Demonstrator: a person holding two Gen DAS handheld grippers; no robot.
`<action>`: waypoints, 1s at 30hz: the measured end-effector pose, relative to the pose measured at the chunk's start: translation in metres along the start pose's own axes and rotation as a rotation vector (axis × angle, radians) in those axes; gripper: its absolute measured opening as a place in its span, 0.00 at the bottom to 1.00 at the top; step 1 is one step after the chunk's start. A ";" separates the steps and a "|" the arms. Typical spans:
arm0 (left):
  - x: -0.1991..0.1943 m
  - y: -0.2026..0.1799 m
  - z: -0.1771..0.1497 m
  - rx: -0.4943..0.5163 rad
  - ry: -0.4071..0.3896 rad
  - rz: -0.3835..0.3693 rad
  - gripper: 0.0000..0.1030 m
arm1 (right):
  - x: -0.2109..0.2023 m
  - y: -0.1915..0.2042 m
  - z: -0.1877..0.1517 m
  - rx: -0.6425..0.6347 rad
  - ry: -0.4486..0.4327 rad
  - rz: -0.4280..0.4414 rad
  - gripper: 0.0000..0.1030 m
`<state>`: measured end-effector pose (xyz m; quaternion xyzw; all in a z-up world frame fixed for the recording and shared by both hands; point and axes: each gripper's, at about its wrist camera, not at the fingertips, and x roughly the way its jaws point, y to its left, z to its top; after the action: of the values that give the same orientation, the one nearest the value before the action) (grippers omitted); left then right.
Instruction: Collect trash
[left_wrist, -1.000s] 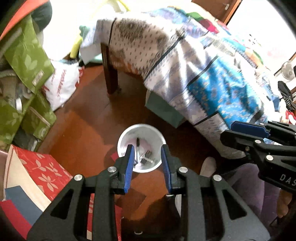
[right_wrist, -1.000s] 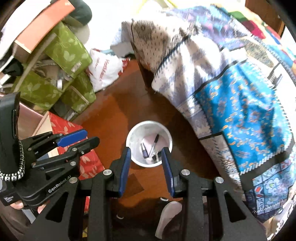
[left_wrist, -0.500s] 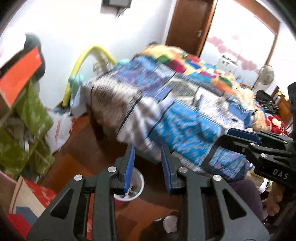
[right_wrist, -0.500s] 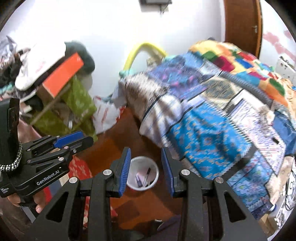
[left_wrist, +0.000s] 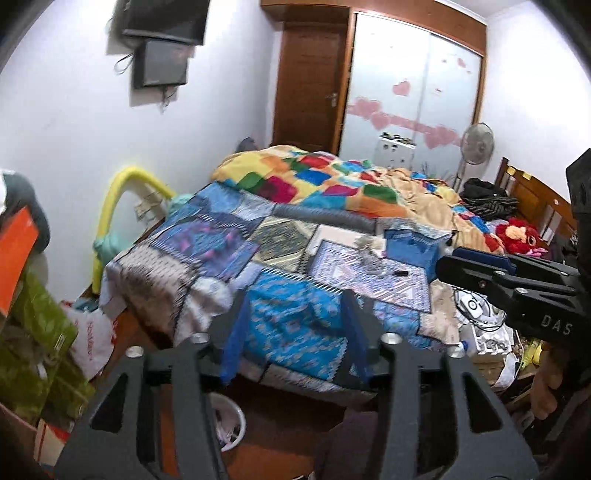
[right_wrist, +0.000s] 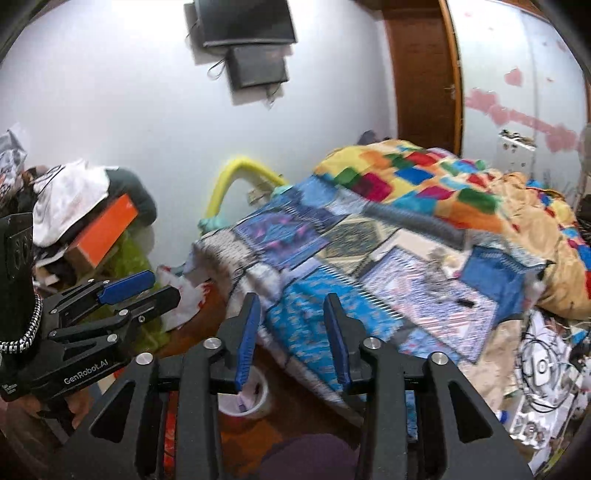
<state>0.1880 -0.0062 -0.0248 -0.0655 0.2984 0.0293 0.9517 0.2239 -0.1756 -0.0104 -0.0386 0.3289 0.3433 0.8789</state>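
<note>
A white bin (left_wrist: 231, 421) with a few small items inside stands on the wooden floor beside the bed; it also shows in the right wrist view (right_wrist: 255, 398). On the patterned quilt lie crumpled grey-white scraps (left_wrist: 365, 245) (right_wrist: 437, 258) and a small black object (left_wrist: 400, 273) (right_wrist: 465, 302). My left gripper (left_wrist: 293, 332) is open and empty, held above the bed's near edge. My right gripper (right_wrist: 291, 332) is open and empty too, level with the left one and to its right (left_wrist: 480, 266).
The bed (left_wrist: 221, 258) fills the middle, with a colourful blanket (left_wrist: 314, 181) at the back. Green boxes (left_wrist: 33, 332) and an orange box (right_wrist: 107, 229) are stacked at the left. Cables and clutter (right_wrist: 539, 369) lie at the right. A fan (left_wrist: 476, 144) stands by the wardrobe.
Both grippers have tilted up from looking down into the white bin to looking across the bed. The bin has dropped to the bottom of both views. The jaws stayed open.
</note>
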 end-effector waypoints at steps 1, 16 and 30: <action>0.004 -0.010 0.004 0.009 -0.005 -0.002 0.62 | -0.006 -0.010 0.000 0.009 -0.014 -0.023 0.46; 0.092 -0.096 0.034 0.052 0.064 -0.066 0.69 | -0.020 -0.121 -0.003 0.108 -0.026 -0.189 0.57; 0.237 -0.123 0.031 0.059 0.270 -0.090 0.69 | 0.049 -0.224 -0.031 0.241 0.164 -0.262 0.57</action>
<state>0.4120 -0.1199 -0.1220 -0.0542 0.4210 -0.0313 0.9049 0.3743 -0.3266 -0.0993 -0.0034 0.4305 0.1797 0.8845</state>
